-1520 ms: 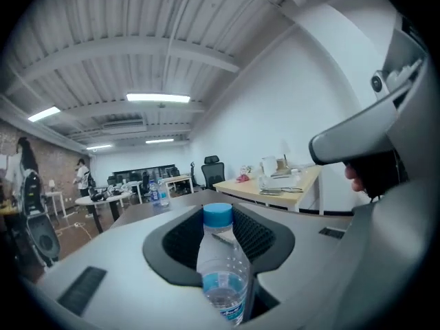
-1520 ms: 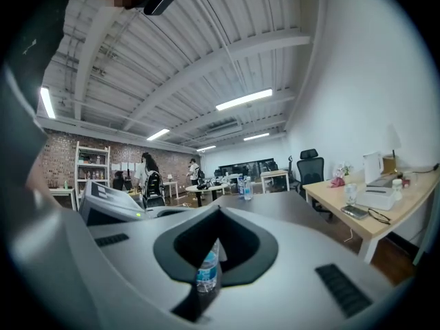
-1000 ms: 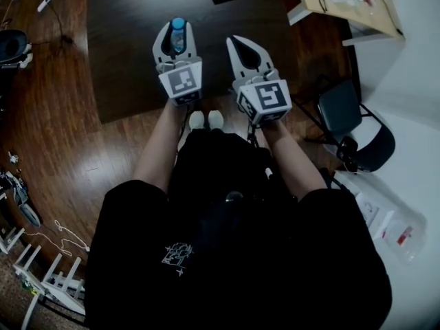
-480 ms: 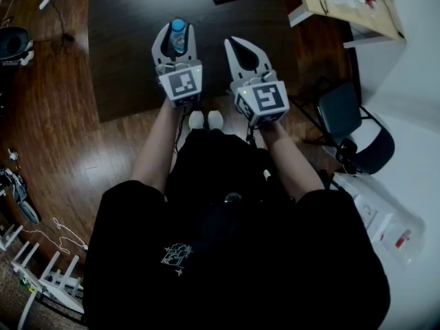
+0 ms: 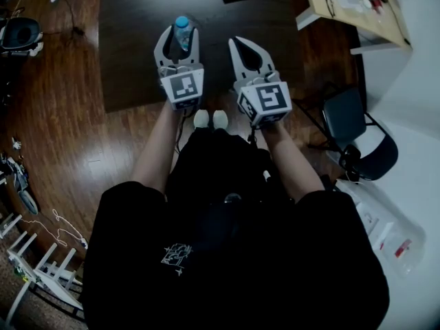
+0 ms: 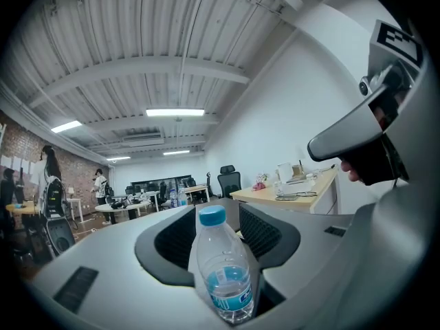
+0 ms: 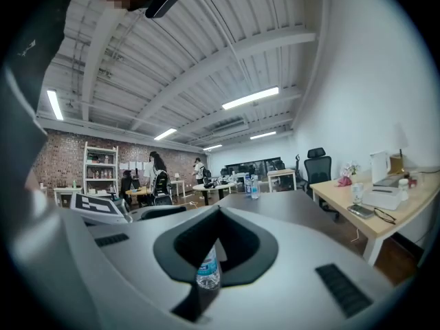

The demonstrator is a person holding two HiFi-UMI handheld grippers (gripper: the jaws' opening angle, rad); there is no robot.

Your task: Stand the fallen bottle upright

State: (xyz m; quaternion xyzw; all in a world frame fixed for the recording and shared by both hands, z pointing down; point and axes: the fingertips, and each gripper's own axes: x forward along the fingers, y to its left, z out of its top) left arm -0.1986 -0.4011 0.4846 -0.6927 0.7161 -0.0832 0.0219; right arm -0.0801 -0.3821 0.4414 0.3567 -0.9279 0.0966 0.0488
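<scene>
Releasing: left claw [image 5: 178, 36], jaws just opening, flanks the upright clear blue-capped plastic bottle [image 6: 221, 267]; right claw [image 5: 238, 42] seemingly closed. Next, retreat without nudging it.

Open-plan office: desks [image 7: 385, 220], swivel chairs [image 7: 317, 166], strip lights [image 7: 251, 97], brick wall [image 7: 60, 162]
</scene>
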